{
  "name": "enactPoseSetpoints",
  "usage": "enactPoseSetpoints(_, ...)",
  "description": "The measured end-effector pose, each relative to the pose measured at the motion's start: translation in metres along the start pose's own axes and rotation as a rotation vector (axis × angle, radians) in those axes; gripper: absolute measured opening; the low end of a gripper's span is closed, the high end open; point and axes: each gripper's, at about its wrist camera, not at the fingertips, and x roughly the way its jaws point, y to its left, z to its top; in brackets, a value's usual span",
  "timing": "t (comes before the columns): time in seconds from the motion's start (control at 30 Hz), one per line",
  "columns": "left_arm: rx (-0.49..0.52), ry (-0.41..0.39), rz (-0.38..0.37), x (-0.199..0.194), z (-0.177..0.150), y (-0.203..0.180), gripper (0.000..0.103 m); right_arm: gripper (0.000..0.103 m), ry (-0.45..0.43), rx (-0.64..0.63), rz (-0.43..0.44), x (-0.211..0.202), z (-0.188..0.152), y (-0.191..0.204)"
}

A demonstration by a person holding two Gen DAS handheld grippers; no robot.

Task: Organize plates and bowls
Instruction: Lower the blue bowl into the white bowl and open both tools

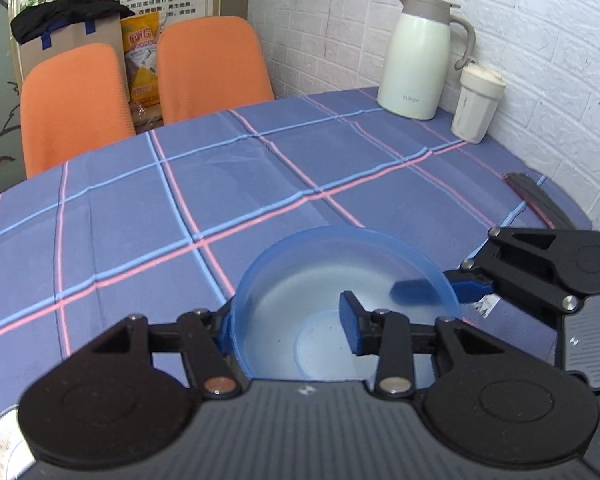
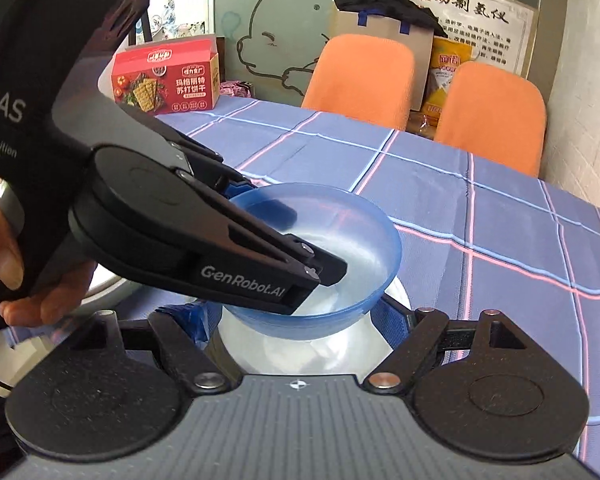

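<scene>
A translucent blue bowl (image 1: 340,280) sits low and near in the left wrist view. My left gripper (image 1: 288,328) is open and straddles its left rim, one pad outside the wall and the other inside without touching it. The right wrist view shows the blue bowl (image 2: 364,240) tilted on top of a white bowl (image 2: 300,352). My right gripper (image 2: 292,314) is open wide, a finger on each side of the white bowl, below the blue one. One of its fingers (image 1: 468,286) lies beside the blue bowl's right rim.
The table carries a blue plaid cloth (image 1: 180,208). At the back right stand a pale green thermos jug (image 1: 416,60) and a cup (image 1: 476,104). Two orange chairs (image 1: 212,64) face the far edge. A red cracker box (image 2: 168,76) stands far left. A hand (image 2: 28,264) holds the left gripper.
</scene>
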Motion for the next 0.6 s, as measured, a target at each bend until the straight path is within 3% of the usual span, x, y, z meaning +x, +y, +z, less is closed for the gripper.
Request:
enactPoseSetpoints(0.1, 0.004, 0.000, 0.012, 0.004, -0.004, 0.006, 0.048, 0.069, 0.004, -0.049, -0.036, 0.000, -0.010, 0.003)
enactPoseSetpoints(0.13, 0.007, -0.001, 0.019, 0.005, -0.005, 0.007, 0.062, 0.069, 0.005, -0.049, -0.042, -0.002, -0.013, 0.001)
enactPoseSetpoints(0.17, 0.009, -0.009, 0.028, 0.005, -0.006, 0.008, 0.070, 0.069, 0.005, -0.043, -0.045, -0.005, -0.015, -0.001)
enactPoseSetpoints(0.27, 0.010, -0.031, 0.023, 0.001, -0.008, 0.015, 0.079, 0.069, 0.008, -0.001, -0.040, -0.013, -0.020, -0.010)
enactPoseSetpoints(0.4, -0.044, -0.042, -0.032, -0.005, -0.008, 0.026, 0.080, 0.070, 0.021, 0.102, 0.021, -0.015, -0.025, -0.020)
enactPoseSetpoints(0.6, -0.079, -0.066, -0.050, -0.017, -0.011, 0.031, 0.080, 0.071, 0.009, 0.095, 0.020, -0.010, -0.024, -0.016)
